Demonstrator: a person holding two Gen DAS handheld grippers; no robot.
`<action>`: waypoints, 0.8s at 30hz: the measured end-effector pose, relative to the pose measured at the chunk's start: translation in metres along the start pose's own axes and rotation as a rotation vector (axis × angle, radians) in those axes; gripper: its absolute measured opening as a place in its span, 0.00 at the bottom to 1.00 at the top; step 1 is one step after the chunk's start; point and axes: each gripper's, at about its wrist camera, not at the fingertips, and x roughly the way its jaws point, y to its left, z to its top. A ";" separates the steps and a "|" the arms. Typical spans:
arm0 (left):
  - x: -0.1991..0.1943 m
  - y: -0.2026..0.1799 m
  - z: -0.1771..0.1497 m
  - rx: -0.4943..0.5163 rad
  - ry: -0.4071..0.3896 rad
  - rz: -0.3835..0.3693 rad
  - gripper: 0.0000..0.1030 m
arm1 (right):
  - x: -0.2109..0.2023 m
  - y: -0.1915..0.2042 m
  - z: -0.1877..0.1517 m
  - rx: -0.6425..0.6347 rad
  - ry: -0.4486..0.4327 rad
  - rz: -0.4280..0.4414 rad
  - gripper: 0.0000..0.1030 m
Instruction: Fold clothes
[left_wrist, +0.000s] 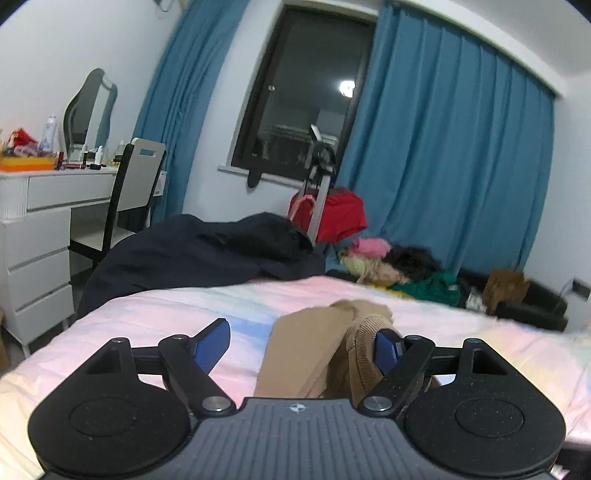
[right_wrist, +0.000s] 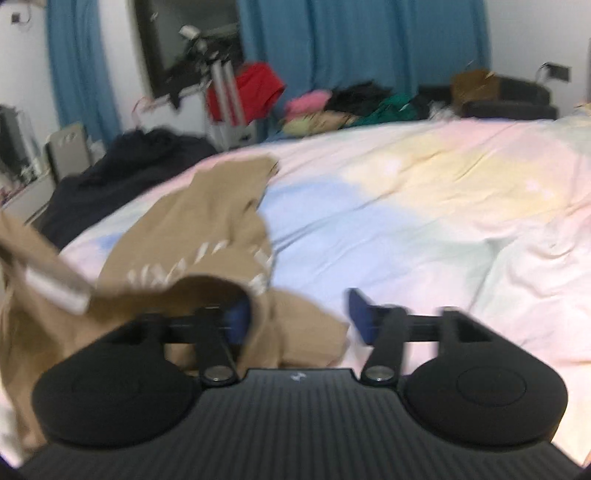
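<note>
The tan garment (right_wrist: 207, 221) lies rumpled on the left half of the bed (right_wrist: 424, 206), on a quilt of washed-out pink, blue and yellow patches. It looks like a soft knit sweatshirt with pale lettering across the front, and one part of it shows a ribbed, corduroy-like band (left_wrist: 365, 350), probably a cuff or hem. I'd judge it light and limp: it will sag wherever it is not supported, and it should slide easily over the smooth cotton quilt rather than catch on it.

The left tongs (left_wrist: 306, 347) stand spread wide, and the ribbed band is draped against the inner face of one blue pad, not pinched. The right tongs (right_wrist: 295, 314) are parted too, with a fold of the cloth hooked loosely over one finger, so neither pair grips anything. The right view is smeared, so finer detail there is uncertain.

For a hold, I would go for the ribbed edges or a shoulder seam, where the knit is doubled and thicker; a pinch in the middle of the body would only gather a bunch and leave the rest dragging. Both corners of one edge taken at once would let it hang flat.

At the far edge of the bed lies a dark navy garment (left_wrist: 207, 251), heavier-looking and puffed. Beyond it sits a heap of coloured clothes (left_wrist: 399, 266), with blue curtains (left_wrist: 461, 147) behind
</note>
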 end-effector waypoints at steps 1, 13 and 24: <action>0.005 -0.001 -0.003 0.015 0.024 0.007 0.78 | -0.001 -0.001 0.000 0.011 -0.019 -0.010 0.66; 0.019 -0.004 -0.032 0.180 0.149 0.089 0.80 | -0.054 -0.025 0.015 0.119 -0.359 -0.084 0.66; -0.120 0.007 0.107 0.028 -0.280 0.115 0.80 | -0.178 -0.011 0.111 0.096 -0.589 0.044 0.66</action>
